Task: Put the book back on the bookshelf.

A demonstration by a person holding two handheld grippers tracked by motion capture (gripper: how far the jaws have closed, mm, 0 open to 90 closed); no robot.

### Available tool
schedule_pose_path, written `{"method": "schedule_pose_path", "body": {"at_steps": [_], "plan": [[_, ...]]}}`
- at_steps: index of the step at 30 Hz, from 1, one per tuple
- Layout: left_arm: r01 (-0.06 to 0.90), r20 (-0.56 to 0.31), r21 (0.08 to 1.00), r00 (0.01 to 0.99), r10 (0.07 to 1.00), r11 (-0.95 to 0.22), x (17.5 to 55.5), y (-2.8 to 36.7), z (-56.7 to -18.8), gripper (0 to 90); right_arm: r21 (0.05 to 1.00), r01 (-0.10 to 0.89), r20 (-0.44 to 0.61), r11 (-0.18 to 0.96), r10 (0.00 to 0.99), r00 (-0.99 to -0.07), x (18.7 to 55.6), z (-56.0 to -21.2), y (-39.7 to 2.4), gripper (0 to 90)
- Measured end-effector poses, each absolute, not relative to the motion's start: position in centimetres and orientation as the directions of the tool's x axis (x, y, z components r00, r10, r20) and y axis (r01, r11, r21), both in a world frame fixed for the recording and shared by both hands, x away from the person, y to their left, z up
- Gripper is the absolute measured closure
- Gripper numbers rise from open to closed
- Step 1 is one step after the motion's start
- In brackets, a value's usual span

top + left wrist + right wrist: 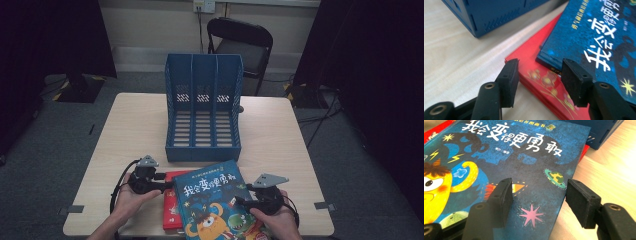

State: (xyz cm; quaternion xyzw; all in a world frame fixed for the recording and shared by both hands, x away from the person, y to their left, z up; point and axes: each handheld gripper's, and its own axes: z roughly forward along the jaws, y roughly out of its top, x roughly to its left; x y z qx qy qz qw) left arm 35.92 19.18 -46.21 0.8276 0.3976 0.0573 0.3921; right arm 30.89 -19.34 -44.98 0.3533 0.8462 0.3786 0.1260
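Two books are stacked at the near edge of the surface (125, 125), just in front of the blue file rack (203, 107): the blue picture book (215, 202) is laid on top of the red book (172, 205), its long axis running from the person toward the rack. The blue book's right edge is straddled by the open fingers (502, 195) of the right gripper (250, 201), with nothing pinched. The corner of the red book is framed by the open fingers (509, 80) of the left gripper (159, 186), so the top book is judged nearer the right gripper.
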Motion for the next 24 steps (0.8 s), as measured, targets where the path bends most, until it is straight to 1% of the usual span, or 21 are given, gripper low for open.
{"method": "schedule_pose_path", "body": {"at_steps": [1,3,5,6,8,9,10,12,13,14,15,16,18,21,22,23,24], "plan": [[0.613,-0.217,0.695,0.677,0.703,-0.376,35.9,19.2,-46.2,48.1,0.730,0.502,0.054,0.464,0.693,-0.719,30.9,-45.0,-19.3,39.0],[0.604,-0.245,0.729,0.669,0.701,-0.322,35.2,19.3,-45.7,50.3,0.741,0.501,0.049,0.448,0.707,-0.706,30.6,-45.1,-19.3,39.4],[0.591,-0.252,0.746,0.678,0.690,-0.308,34.8,19.4,-45.3,49.9,0.740,0.502,0.050,0.449,0.707,-0.706,30.6,-45.1,-19.3,39.3],[0.570,-0.256,0.773,0.682,0.685,-0.279,33.8,19.4,-44.7,49.6,0.738,0.507,0.060,0.446,0.705,-0.707,30.7,-45.1,-19.4,39.2],[0.573,-0.265,0.770,0.687,0.677,-0.281,33.4,19.2,-44.7,49.3,0.740,0.508,0.067,0.441,0.704,-0.707,30.8,-45.2,-19.5,39.2],[0.581,-0.274,0.760,0.694,0.666,-0.293,33.1,19.0,-45.0,49.3,0.740,0.508,0.067,0.441,0.704,-0.707,30.8,-45.2,-19.5,39.2],[0.611,-0.306,0.728,0.697,0.649,-0.313,32.9,18.5,-45.8,48.5,0.739,0.509,0.066,0.442,0.704,-0.707,30.8,-45.1,-19.5,39.2],[0.614,-0.311,0.717,0.706,0.636,-0.330,32.7,18.1,-46.3,48.4,0.739,0.508,0.065,0.442,0.704,-0.707,30.8,-45.1,-19.5,39.1],[0.614,-0.311,0.717,0.706,0.636,-0.330,32.7,18.1,-46.3,47.9,0.739,0.508,0.065,0.442,0.704,-0.707,30.8,-45.1,-19.5,39.1],[0.623,-0.334,0.716,0.702,0.629,-0.315,32.7,17.8,-46.4,45.6,0.740,0.508,0.065,0.441,0.704,-0.707,30.8,-45.2,-19.5,39.1],[0.623,-0.334,0.716,0.702,0.629,-0.315,32.7,17.8,-46.4,44.5,0.740,0.508,0.065,0.441,0.704,-0.707,30.8,-45.2,-19.5,39.1],[0.607,-0.307,0.721,0.713,0.630,-0.335,32.5,17.3,-46.3,42.9,0.735,0.515,0.070,0.441,0.706,-0.705,30.8,-45.1,-19.4,39.3],[0.597,-0.291,0.721,0.720,0.630,-0.350,32.5,17.1,-46.3,40.2,0.729,0.517,0.064,0.449,0.707,-0.705,30.9,-45.0,-19.4,39.2],[0.603,-0.296,0.725,0.709,0.640,-0.333,33.0,16.9,-46.3,40.2,0.728,0.519,0.067,0.448,0.707,-0.704,30.9,-45.0,-19.4,39.4],[0.596,-0.276,0.730,0.704,0.654,-0.333,33.5,16.6,-46.3,40.1,0.725,0.526,0.072,0.445,0.710,-0.700,30.8,-45.0,-19.4,40.2],[0.596,-0.276,0.730,0.704,0.654,-0.333,33.5,16.6,-46.3,39.4,0.725,0.526,0.072,0.445,0.710,-0.700,30.8,-45.0,-19.4,40.2],[0.585,-0.252,0.734,0.707,0.661,-0.345,34.2,16.2,-46.3,37.6,0.721,0.531,0.074,0.444,0.713,-0.697,30.5,-44.9,-19.3,40.9]]}}
